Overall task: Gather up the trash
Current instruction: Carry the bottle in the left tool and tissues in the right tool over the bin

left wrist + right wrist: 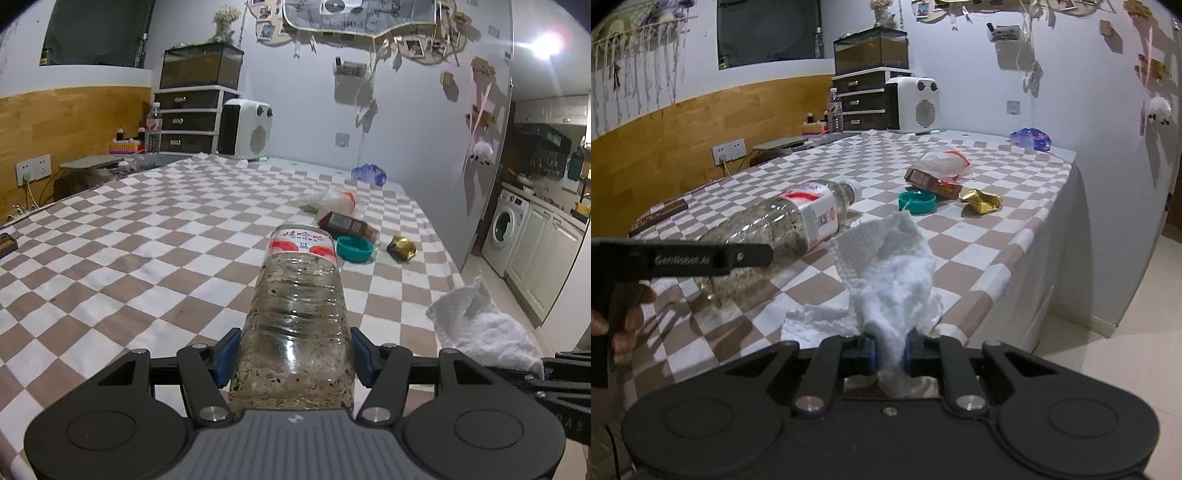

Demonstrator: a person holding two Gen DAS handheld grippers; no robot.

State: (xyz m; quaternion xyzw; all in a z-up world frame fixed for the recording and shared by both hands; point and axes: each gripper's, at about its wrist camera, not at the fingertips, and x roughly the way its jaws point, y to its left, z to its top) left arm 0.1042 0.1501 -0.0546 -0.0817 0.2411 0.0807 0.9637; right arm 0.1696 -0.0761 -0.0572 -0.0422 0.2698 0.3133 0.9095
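Note:
My left gripper [295, 354] is shut on a clear plastic bottle [295, 314] with a red and white label; the bottle points away over the checkered table and hangs above it, as the right wrist view shows [783, 221]. My right gripper [889, 356] is shut on a crumpled white paper towel [890, 266], which sticks up between the blue pads; the same paper towel [476, 325] shows at the right in the left wrist view. Farther along the table lie a teal lid [917, 202], a gold foil wrapper [982, 200], a brown snack packet [932, 181] and a white plastic bag [943, 162].
The checkered table [129, 258] ends at its right edge close to my right gripper, with floor beyond. A purple bag [1030, 139] sits at the far corner. Drawers [866, 103], a white heater [916, 105] and a water bottle [834, 110] stand at the back. A dark bar [659, 218] lies left.

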